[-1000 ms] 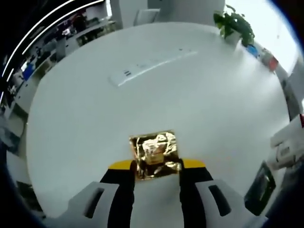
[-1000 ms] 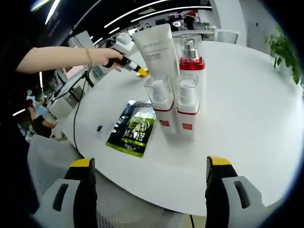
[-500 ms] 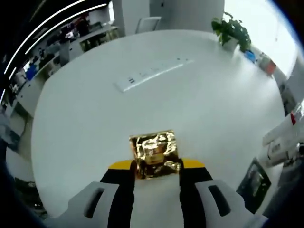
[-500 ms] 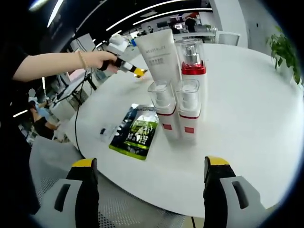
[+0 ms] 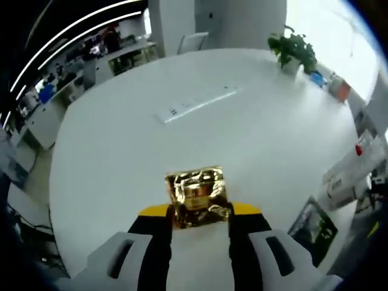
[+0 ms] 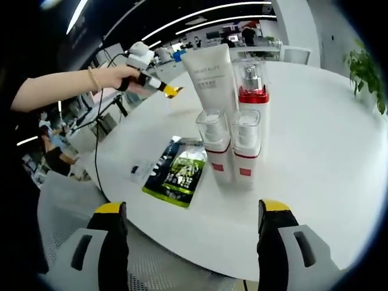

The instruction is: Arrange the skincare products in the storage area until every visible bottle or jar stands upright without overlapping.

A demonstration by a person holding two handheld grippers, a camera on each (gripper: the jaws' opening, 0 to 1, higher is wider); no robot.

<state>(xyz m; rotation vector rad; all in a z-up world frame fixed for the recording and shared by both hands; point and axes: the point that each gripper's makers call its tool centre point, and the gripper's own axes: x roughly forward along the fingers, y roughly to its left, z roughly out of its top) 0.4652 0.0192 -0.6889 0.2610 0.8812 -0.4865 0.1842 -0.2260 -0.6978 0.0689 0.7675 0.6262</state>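
Observation:
Four skincare containers stand upright in a tight cluster on the white round table (image 6: 315, 157): a white tube (image 6: 209, 76), a tall pump bottle with a red band (image 6: 253, 91), and two shorter clear-capped bottles (image 6: 213, 145) (image 6: 245, 148). The same cluster (image 5: 354, 170) shows at the right edge of the left gripper view. My left gripper (image 5: 199, 212) is shut on a crumpled gold foil packet (image 5: 197, 195), held above the table. A person's hand carries that left gripper (image 6: 170, 91) beyond the cluster. My right gripper (image 6: 191, 242) hangs open over the table's near edge, holding nothing.
A green and black sachet (image 6: 179, 170) lies flat left of the bottles, with a small white card (image 6: 138, 171) beside it; the sachet (image 5: 315, 224) also shows lower right. A white power strip (image 5: 197, 103) lies across the table, and a potted plant (image 5: 294, 48) stands at its far edge.
The left gripper has lifted away from the table with the gold packet still in its jaws, so more table shows. The right gripper's view has barely shifted; the bottles stand as before.

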